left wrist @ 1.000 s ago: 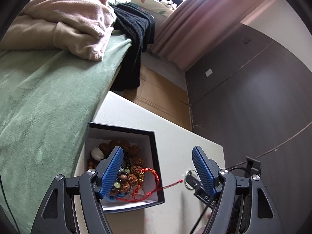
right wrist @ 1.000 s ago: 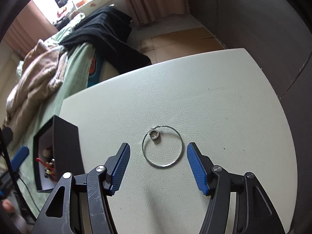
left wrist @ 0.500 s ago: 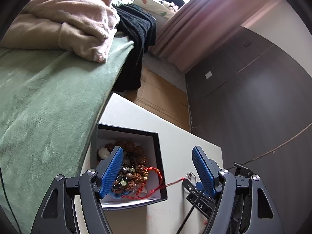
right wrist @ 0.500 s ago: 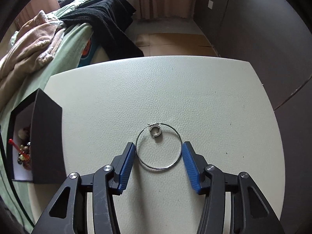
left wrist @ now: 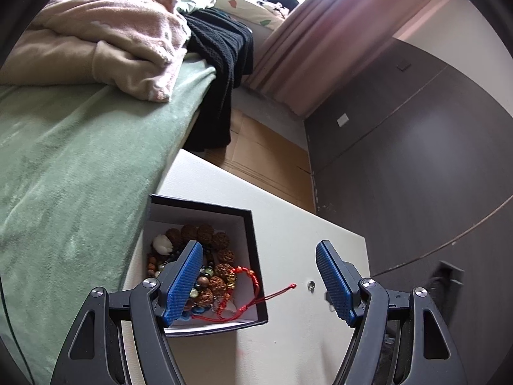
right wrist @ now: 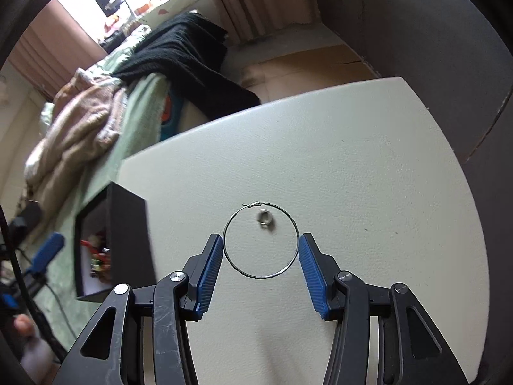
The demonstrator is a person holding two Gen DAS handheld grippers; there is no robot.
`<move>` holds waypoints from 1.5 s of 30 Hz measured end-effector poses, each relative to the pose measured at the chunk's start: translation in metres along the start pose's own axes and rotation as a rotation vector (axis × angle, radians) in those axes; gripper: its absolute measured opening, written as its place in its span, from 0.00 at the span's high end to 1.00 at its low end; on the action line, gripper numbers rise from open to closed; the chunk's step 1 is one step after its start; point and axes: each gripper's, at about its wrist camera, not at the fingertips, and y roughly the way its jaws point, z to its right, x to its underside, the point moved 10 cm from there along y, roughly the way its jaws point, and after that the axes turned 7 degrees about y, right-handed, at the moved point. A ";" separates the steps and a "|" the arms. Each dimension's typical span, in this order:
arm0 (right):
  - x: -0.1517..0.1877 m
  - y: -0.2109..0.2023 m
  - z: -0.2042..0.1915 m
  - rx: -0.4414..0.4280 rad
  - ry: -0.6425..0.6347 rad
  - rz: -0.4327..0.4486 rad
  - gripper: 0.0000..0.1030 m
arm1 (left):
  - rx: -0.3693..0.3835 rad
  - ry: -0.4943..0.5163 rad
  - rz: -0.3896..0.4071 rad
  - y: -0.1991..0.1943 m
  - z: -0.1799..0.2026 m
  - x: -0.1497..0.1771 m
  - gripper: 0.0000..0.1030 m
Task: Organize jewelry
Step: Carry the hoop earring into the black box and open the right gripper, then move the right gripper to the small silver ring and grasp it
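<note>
A thin silver hoop (right wrist: pixel 290 224) lies on the white table (right wrist: pixel 352 160) with a small silver ring (right wrist: pixel 265 218) inside it. My right gripper (right wrist: pixel 260 250) has its blue pads touching the hoop's two sides, jaws half closed around it. A black jewelry box (left wrist: pixel 253 237) holds bead bracelets (left wrist: pixel 218 269) and a red cord bracelet (left wrist: pixel 247 288) whose tail hangs over the wall. My left gripper (left wrist: pixel 258 276) is open and empty above the box's right wall. The small ring also shows in the left wrist view (left wrist: pixel 310 285). The box shows at left in the right wrist view (right wrist: pixel 128 240).
A green bed (left wrist: pixel 64 166) with pink blankets (left wrist: pixel 105 38) and a black knit (left wrist: pixel 221 73) borders the table's left side. A dark cabinet wall (left wrist: pixel 416 160) stands to the right. Cardboard covers the floor (left wrist: pixel 266 160) beyond the table.
My right gripper has narrowed from wide open until its pads reach the hoop's sides. The left gripper stayed open and drifted slightly over the box.
</note>
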 end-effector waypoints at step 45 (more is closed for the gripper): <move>-0.002 -0.007 -0.080 -0.210 -0.012 0.067 0.45 | -0.025 -0.144 0.077 -0.041 -0.063 -0.025 0.28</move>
